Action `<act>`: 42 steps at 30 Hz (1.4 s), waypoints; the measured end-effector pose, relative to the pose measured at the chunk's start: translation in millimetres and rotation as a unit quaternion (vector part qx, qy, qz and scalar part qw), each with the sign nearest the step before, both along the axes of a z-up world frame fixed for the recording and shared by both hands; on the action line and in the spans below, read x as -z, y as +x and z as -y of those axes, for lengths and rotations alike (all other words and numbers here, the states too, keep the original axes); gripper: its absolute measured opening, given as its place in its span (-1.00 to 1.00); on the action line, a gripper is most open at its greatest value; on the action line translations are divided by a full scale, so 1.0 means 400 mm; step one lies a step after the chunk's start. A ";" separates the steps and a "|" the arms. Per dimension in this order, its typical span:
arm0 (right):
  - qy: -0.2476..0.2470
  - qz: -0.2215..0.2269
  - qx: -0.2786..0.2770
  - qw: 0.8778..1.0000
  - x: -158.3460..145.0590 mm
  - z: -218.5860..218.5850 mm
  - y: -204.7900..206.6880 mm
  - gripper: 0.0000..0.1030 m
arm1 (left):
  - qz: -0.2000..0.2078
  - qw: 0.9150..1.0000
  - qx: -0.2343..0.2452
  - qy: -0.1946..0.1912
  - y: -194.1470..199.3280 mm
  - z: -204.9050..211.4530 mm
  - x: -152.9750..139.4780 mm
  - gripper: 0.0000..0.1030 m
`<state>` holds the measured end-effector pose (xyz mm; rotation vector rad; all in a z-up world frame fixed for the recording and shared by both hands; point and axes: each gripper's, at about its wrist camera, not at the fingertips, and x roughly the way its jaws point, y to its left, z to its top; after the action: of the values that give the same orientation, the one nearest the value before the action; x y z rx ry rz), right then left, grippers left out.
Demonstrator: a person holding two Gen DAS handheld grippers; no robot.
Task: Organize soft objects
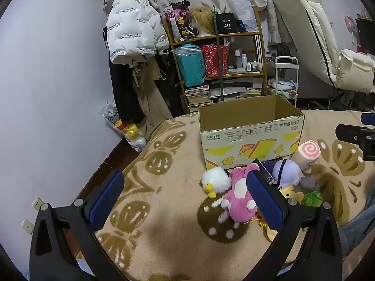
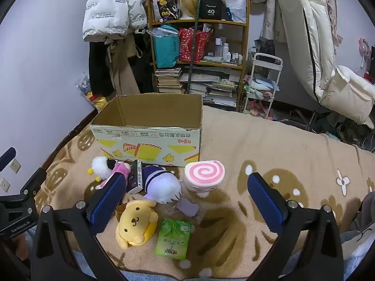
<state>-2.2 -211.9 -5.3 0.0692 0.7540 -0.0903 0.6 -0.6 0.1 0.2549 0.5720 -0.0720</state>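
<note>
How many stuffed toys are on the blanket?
5, all in front of the cardboard box: white toy farthest left, pink toy beside it, purple toy in the middle, swirl roll on the right, yellow dog nearest. Others may be hidden.

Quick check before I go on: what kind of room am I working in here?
Most likely a lived-in bedroom. You are working on a bed covered by a beige patterned blanket; a cluttered wooden shelf of books and bottles stands behind, a white puffer jacket hangs on the wall, and an upended mattress leans there.
</note>
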 end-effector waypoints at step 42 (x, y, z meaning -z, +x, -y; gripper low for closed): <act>-0.001 0.000 0.003 1.000 0.001 0.007 -0.002 1.00 | 0.023 1.000 -0.006 -0.010 -0.014 -0.016 -0.005 0.99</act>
<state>-2.8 -214.8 -5.7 0.0696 0.7546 -0.0968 -5.0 5.9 2.1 0.2332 0.5260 -0.0598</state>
